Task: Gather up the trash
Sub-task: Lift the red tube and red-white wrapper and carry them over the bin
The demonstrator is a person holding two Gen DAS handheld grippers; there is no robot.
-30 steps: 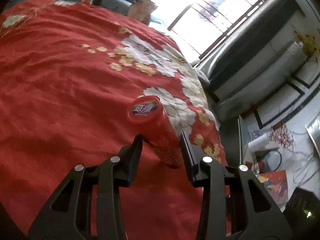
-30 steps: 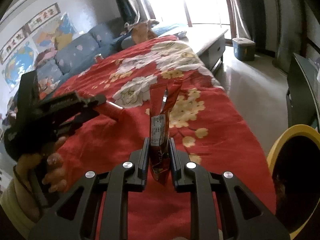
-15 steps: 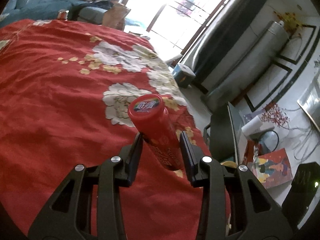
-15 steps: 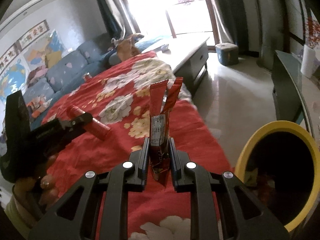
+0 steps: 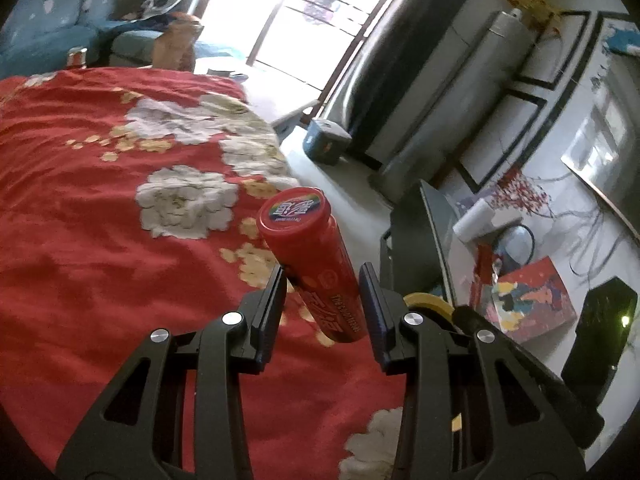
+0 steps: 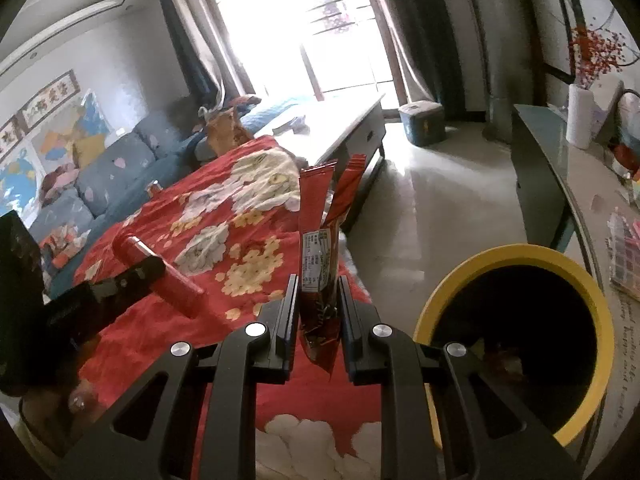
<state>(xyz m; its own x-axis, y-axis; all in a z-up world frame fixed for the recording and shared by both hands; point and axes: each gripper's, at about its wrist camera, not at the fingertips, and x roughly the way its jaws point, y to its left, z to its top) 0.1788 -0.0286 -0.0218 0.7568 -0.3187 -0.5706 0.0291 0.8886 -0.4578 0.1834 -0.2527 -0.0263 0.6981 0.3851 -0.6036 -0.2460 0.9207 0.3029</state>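
Red floral bedspread [image 5: 80, 260]; bin [image 6: 516, 254] at 3 o'clock. Left gripper [image 5: 322, 300] clamped red tube [image 5: 316, 272]; right gripper [image 6: 318, 308] clamped torn wrapper [image 6: 318, 248].

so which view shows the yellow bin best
The right wrist view: the yellow bin shows nearly whole, its rim and dark inside open to the camera, beside the red bedspread. The left wrist view shows only a sliver of its rim behind the left gripper.

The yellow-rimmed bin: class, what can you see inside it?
Inside the yellow-rimmed bin a few scraps of trash lie near the front wall; the rest is too dark to make out.
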